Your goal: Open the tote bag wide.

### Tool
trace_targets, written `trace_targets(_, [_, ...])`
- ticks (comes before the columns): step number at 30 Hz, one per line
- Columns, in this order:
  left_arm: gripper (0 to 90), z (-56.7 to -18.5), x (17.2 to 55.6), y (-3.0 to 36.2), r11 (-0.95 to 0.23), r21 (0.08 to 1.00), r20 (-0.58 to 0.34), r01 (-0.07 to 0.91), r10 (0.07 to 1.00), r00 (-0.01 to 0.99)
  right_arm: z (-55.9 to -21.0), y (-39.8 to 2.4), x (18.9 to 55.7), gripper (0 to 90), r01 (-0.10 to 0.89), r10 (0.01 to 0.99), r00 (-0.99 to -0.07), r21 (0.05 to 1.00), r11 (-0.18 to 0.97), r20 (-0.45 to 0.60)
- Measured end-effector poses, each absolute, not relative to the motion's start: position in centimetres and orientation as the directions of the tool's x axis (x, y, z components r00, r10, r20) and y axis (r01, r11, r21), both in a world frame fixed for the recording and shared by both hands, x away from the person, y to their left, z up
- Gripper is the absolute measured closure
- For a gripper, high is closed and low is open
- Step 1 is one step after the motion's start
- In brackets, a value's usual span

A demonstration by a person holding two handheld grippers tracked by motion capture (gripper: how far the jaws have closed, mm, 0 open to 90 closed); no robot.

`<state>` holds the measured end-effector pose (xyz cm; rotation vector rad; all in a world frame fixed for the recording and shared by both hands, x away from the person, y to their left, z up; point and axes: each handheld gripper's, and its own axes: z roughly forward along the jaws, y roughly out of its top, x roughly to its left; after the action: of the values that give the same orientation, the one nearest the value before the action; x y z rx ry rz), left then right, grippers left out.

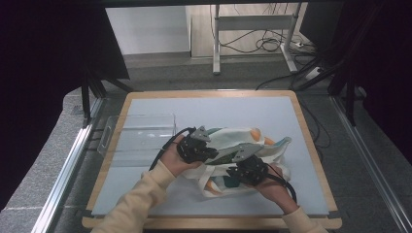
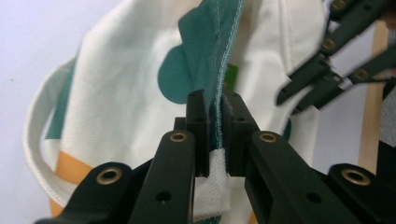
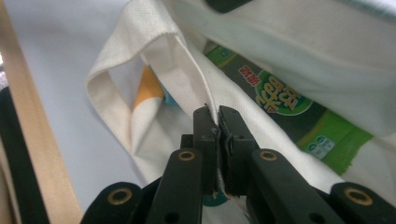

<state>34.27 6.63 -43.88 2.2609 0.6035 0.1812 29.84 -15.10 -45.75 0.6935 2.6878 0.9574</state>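
A cream cloth bag (image 1: pixel 243 138) with teal and orange shapes lies on the pale mat (image 1: pixel 218 109), its mouth held apart between both hands. My left gripper (image 2: pixel 215 109) is shut on the bag's teal-lined rim (image 2: pixel 219 56), with the cloth pinched between its pads; in the high view it (image 1: pixel 211 151) sits at the bag's left side. My right gripper (image 3: pixel 217 119) is shut on the cream rim (image 3: pixel 187 60) at the near side (image 1: pixel 235 169). A green printed packet (image 3: pixel 285 105) lies inside the bag. The right gripper's fingers (image 2: pixel 303 84) show at the upper right of the left gripper view.
A clear plastic tray (image 1: pixel 141 133) stands on the mat's left side, just beyond the left hand. The table's wooden edge (image 1: pixel 311 141) runs along the right. Behind the table stand a metal frame (image 1: pixel 252 29) and loose cables on the floor.
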Motion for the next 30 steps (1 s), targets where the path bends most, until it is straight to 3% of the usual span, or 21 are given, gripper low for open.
trace_targets(18, [84.7,-42.9,37.7,7.1,-0.523,0.737,-0.063,0.428,0.577,0.814,-46.1,-15.7,28.4,86.4,0.355,0.479,-0.878,0.653,0.669,-0.014])
trace_targets(30, [84.7,-43.0,39.9,7.1,-0.545,0.711,-0.027,0.444,0.610,0.792,-46.1,-15.8,28.0,86.5,0.345,0.466,-0.885,0.658,0.669,-0.009])
